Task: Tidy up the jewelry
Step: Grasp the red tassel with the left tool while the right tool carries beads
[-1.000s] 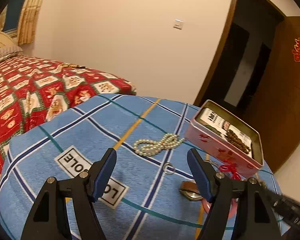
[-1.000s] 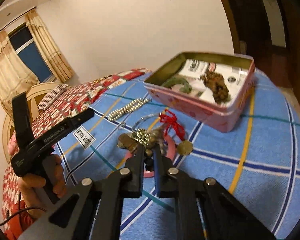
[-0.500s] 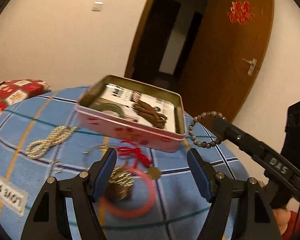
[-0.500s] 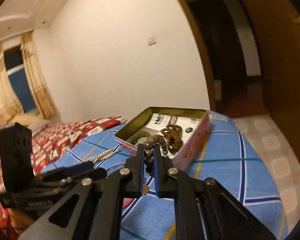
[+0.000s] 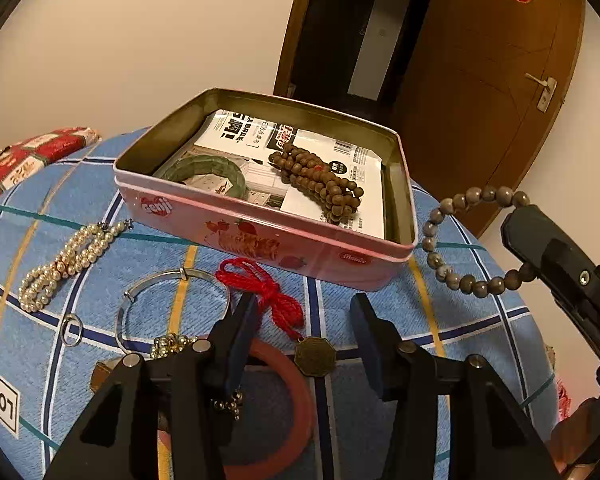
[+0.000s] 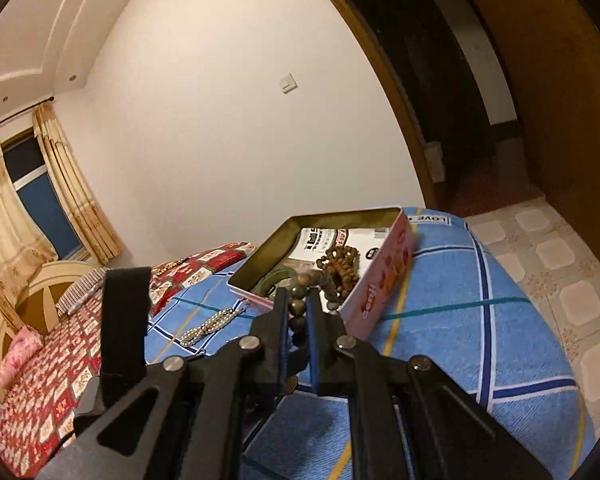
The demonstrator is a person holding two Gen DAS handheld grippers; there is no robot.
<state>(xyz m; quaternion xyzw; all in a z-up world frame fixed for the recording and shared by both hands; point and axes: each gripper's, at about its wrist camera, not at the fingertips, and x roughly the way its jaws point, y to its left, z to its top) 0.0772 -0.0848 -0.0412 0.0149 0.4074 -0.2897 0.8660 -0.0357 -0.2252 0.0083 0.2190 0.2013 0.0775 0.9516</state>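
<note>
A pink tin box (image 5: pixel 268 236) stands open on the blue checked cloth, holding a green bangle (image 5: pixel 204 168) and brown prayer beads (image 5: pixel 320 180). My right gripper (image 6: pixel 298 304) is shut on a grey bead bracelet (image 5: pixel 452 240), held in the air just right of the tin; the bracelet (image 6: pixel 300 292) shows between its fingers. My left gripper (image 5: pixel 304 312) is open and empty, low over a red bangle (image 5: pixel 292 400), a red cord with a bronze coin (image 5: pixel 314 356) and a silver bangle (image 5: pixel 156 292). A pearl string (image 5: pixel 68 260) and a small ring (image 5: pixel 71 324) lie at left.
A bed with a red patterned cover (image 6: pixel 60 360) lies left of the table. A brown door (image 5: pixel 480 80) and dark doorway stand behind. The table edge drops to a tiled floor (image 6: pixel 560 272) on the right. A wooden chair back (image 6: pixel 32 300) is beside the bed.
My right gripper has lifted the grey bead bracelet off the table and carried it up beside the tin. My left gripper has swung right and closer to the tin, staying open.
</note>
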